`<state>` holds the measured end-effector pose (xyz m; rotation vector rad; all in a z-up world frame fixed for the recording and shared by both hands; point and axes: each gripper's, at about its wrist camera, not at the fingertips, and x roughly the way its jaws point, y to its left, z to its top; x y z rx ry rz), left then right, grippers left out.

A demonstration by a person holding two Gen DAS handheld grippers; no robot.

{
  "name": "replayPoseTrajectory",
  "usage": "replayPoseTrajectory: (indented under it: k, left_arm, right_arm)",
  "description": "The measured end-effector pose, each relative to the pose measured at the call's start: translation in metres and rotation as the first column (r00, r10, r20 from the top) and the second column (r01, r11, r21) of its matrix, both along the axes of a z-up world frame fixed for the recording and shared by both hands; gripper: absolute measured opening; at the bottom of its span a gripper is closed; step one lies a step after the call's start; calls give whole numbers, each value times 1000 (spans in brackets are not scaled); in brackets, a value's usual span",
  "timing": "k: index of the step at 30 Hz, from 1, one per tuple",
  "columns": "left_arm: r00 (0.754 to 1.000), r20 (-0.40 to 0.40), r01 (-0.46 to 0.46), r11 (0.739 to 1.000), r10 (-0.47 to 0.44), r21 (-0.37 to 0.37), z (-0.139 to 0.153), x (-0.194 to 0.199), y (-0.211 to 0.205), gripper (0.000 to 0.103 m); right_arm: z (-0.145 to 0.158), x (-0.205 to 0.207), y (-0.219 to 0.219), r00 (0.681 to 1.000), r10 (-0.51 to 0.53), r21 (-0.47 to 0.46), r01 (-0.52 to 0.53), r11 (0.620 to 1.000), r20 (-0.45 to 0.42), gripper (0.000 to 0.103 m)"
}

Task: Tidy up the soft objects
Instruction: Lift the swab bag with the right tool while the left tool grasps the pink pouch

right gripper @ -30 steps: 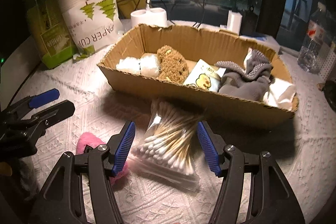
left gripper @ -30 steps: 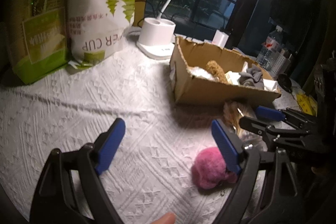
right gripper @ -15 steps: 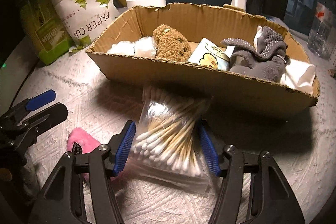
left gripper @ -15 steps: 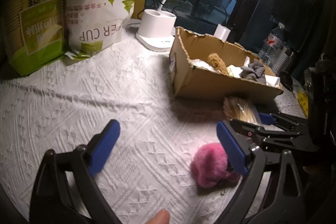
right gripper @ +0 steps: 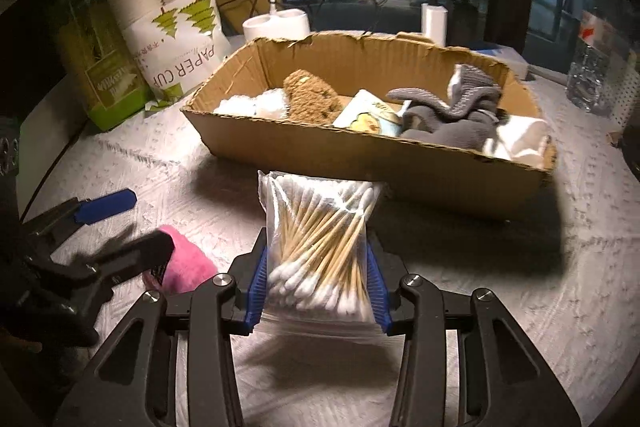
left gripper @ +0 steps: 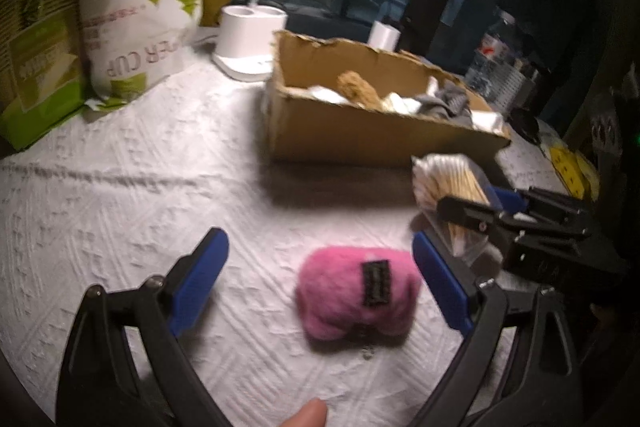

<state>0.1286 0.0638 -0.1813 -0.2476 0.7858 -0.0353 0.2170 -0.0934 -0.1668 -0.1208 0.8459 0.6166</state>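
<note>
Two soft things lie on the tabletop before the cardboard box (right gripper: pixel 372 151). Left gripper (left gripper: pixel 320 283) gapes wide around the pink plush pouch (left gripper: pixel 358 297) — squashy, light, untouched; best pinched across its middle. Right gripper (right gripper: pixel 318 281) is closing on the bag of cotton swabs (right gripper: pixel 320 247) — slick film, light, already pinched at its lower end.

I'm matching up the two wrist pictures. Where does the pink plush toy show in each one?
Left wrist: pink plush toy lies bottom centre on the cloth, between the open left gripper's fingers.
Right wrist: it sits lower left, partly hidden behind a black finger.
Shared landmark: the cardboard box.
</note>
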Motion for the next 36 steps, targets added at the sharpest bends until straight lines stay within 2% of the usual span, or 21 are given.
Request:
replayPoseTrajectory:
  k: [12, 13, 14, 20, 36]
  left_arm:
    - [994, -57, 92, 994, -89, 57, -11, 8, -28, 93]
    - [994, -59, 96, 993, -92, 66, -12, 8, -29, 85]
    - [993, -66, 102, 992, -97, 72, -13, 9, -31, 73]
    - [992, -65, 114, 990, -108, 84, -11, 8, -34, 65]
    - [994, 49, 91, 991, -96, 96, 31, 5, -36, 65]
  right_arm:
    - [9, -5, -28, 999, -36, 28, 35, 999, 14, 45]
    - [11, -5, -29, 999, -37, 31, 36, 999, 17, 45]
    - [12, -5, -30, 999, -37, 33, 37, 999, 19, 45]
    - [21, -7, -32, 999, -33, 46, 32, 998, 38, 45]
    - [48, -10, -35, 996, -28, 69, 22, 997, 88, 45]
